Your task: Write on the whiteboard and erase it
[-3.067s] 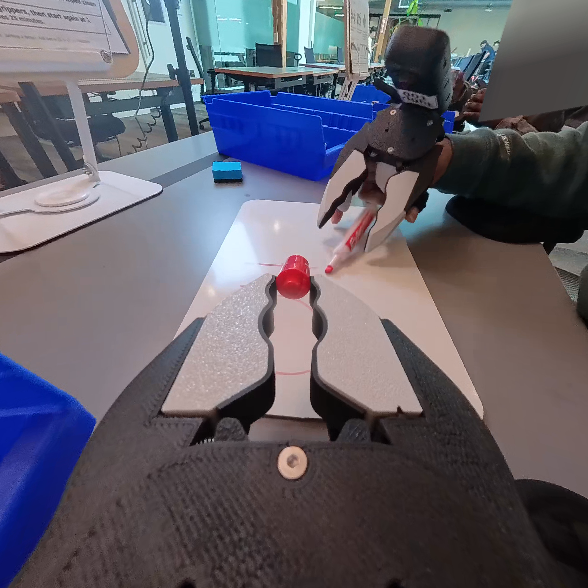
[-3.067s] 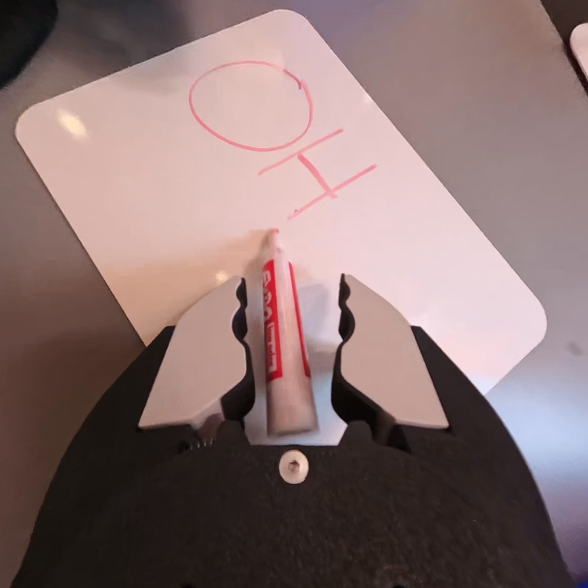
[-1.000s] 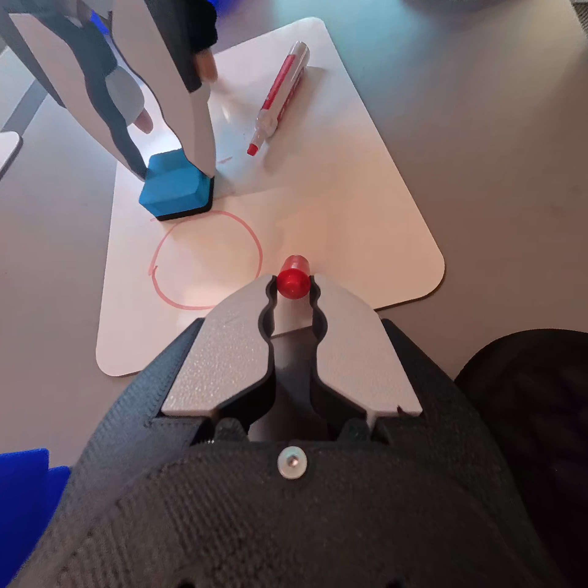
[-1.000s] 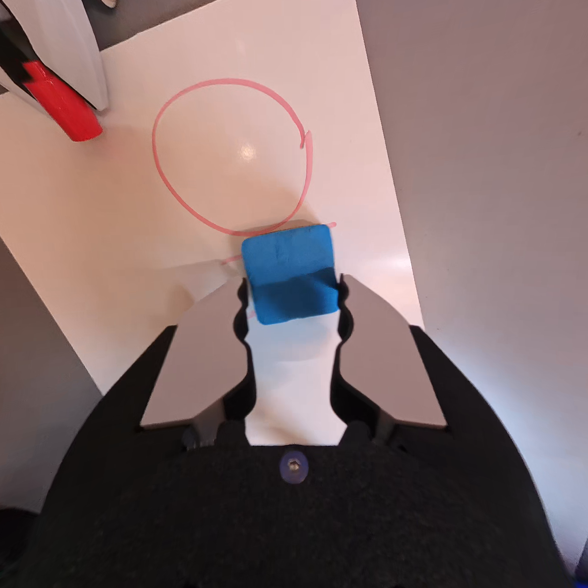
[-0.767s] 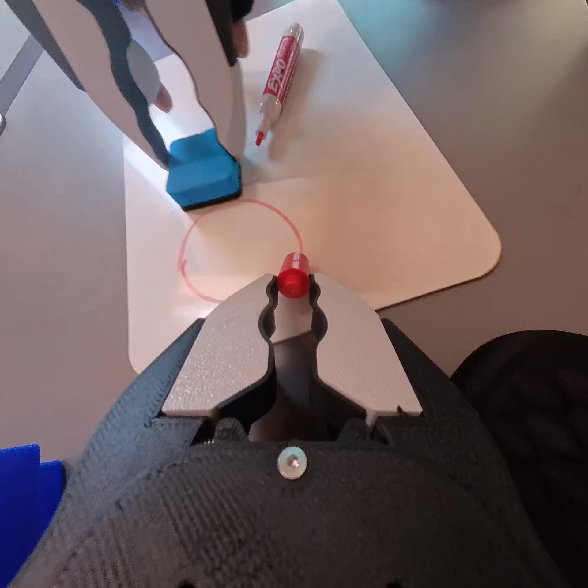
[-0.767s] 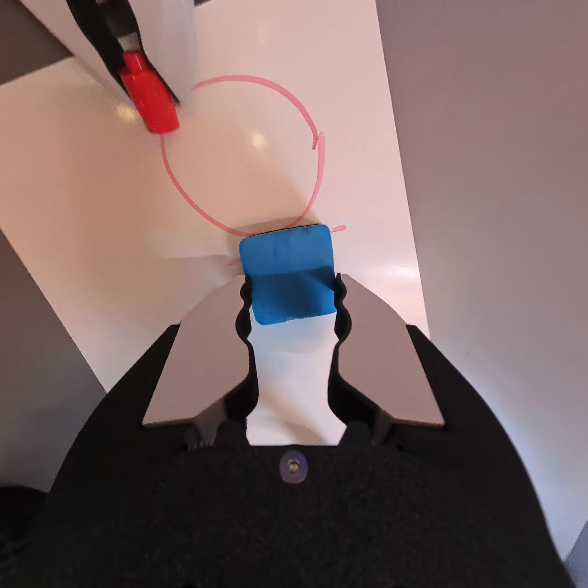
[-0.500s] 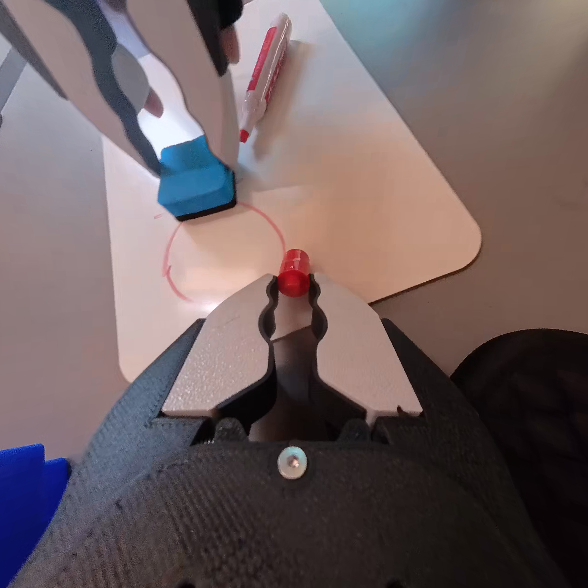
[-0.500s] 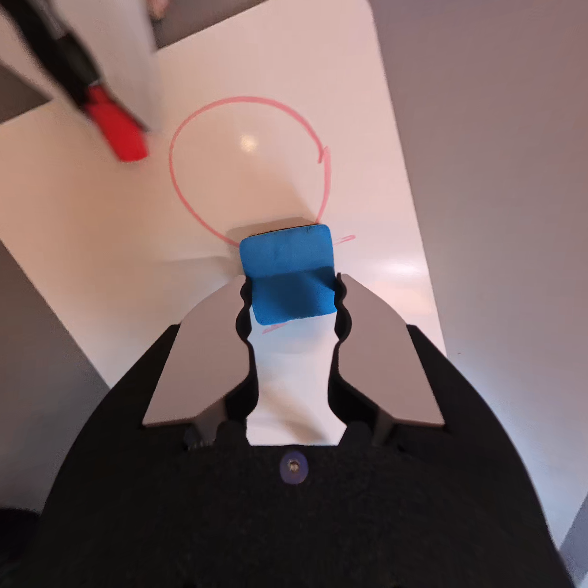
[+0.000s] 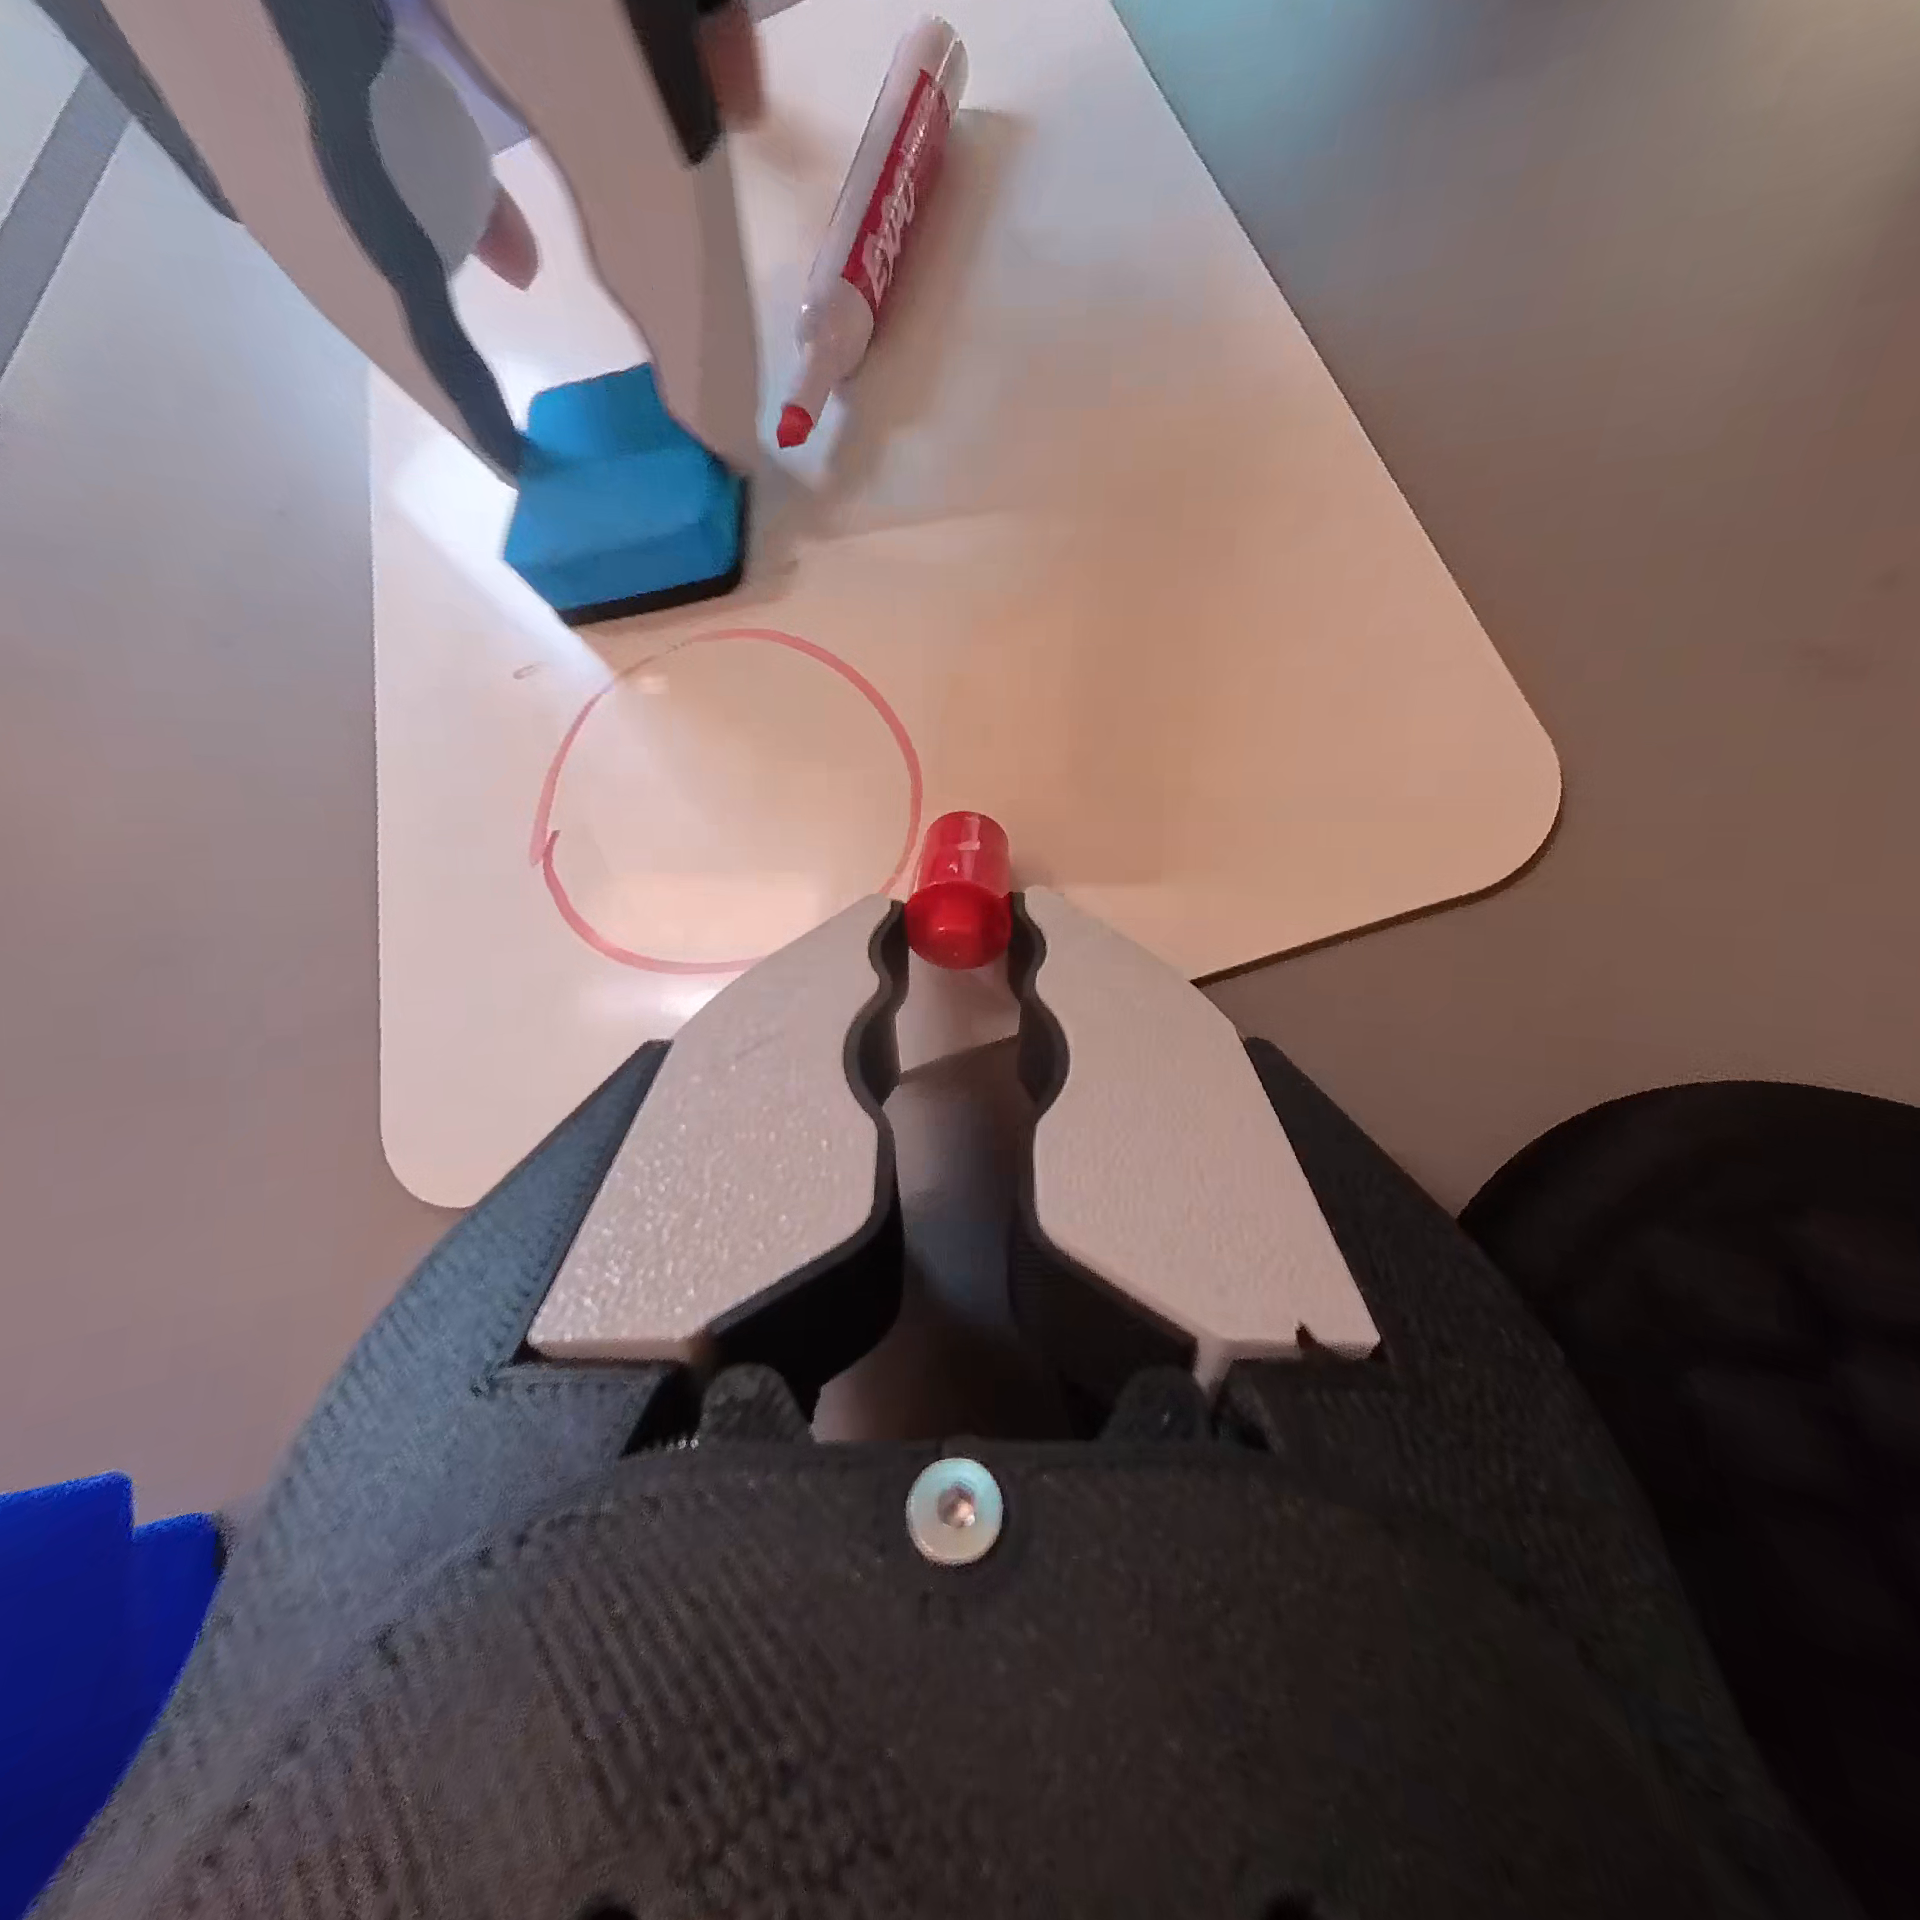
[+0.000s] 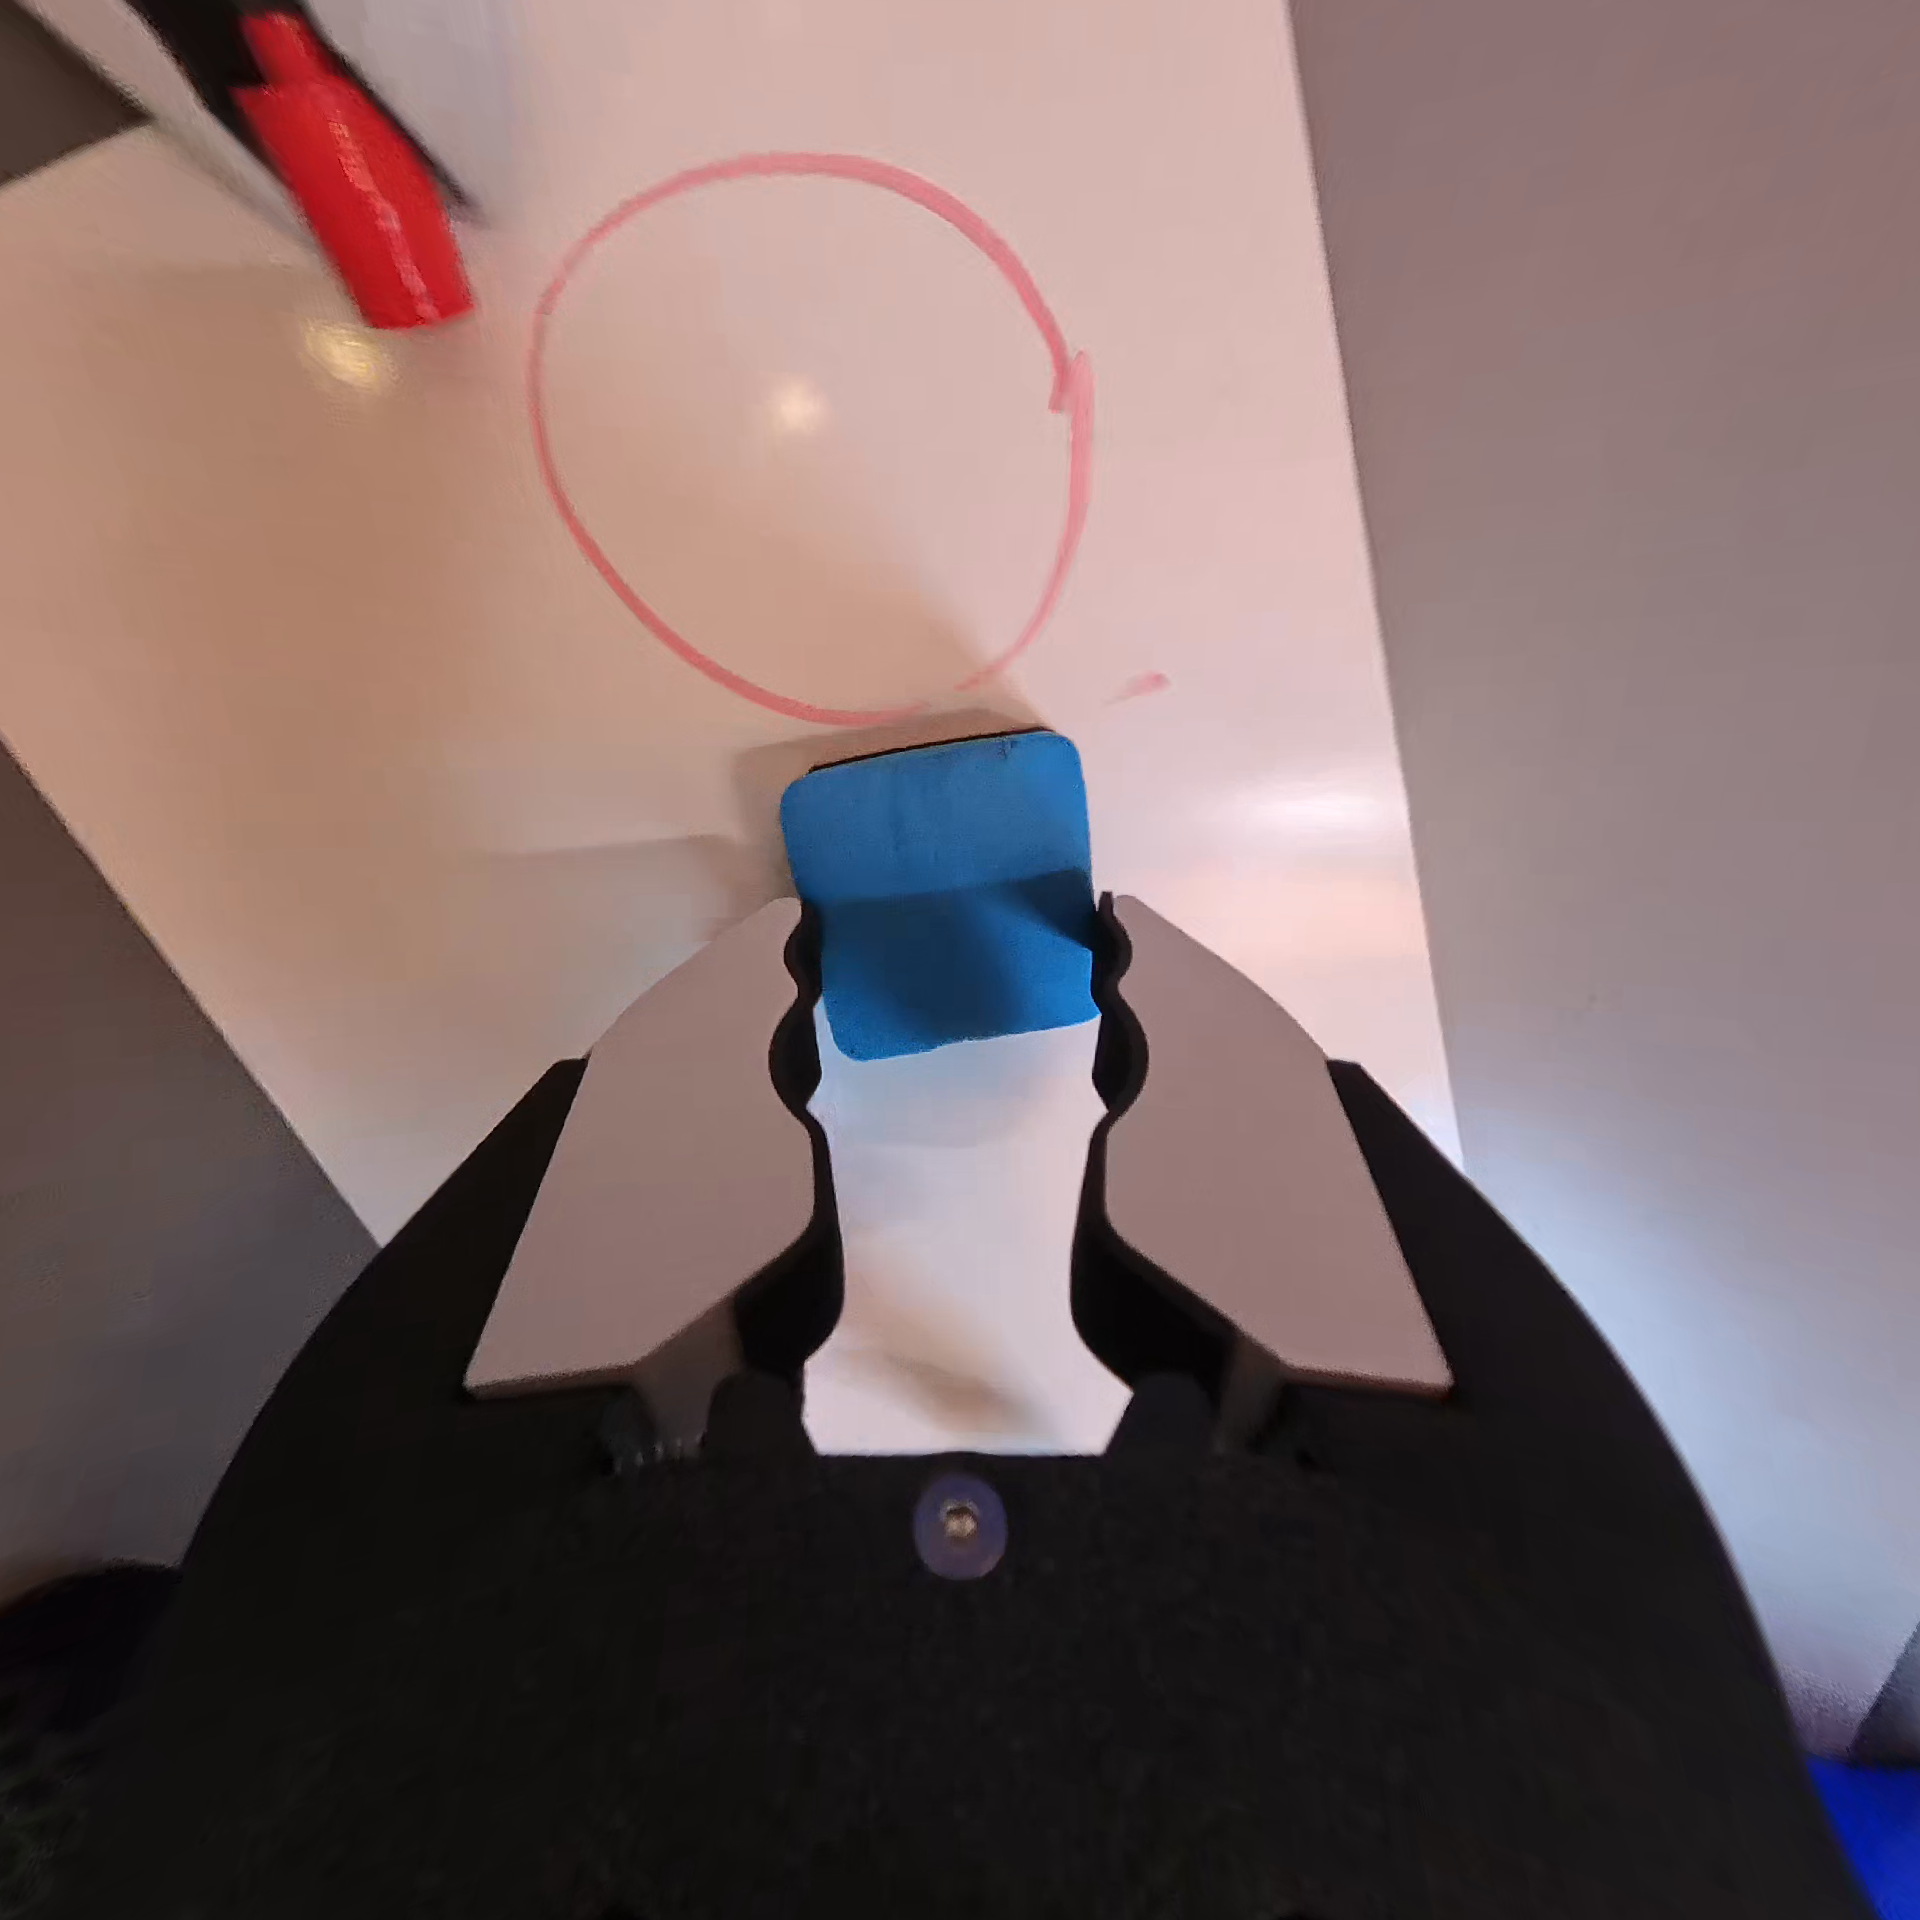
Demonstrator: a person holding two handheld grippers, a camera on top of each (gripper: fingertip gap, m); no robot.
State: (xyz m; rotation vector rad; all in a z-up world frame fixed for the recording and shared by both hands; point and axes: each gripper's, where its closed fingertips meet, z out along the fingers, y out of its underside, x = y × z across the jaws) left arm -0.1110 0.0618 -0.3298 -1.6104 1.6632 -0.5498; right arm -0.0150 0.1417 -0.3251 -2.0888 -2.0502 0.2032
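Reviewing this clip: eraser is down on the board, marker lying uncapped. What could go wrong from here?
1. The uncapped marker lies on the whiteboard right beside the blue eraser; a sideways wipe by the right gripper could knock it and leave fresh ink.
2. The left gripper, pinching the red cap, hangs over the red circle and may block the eraser's path.
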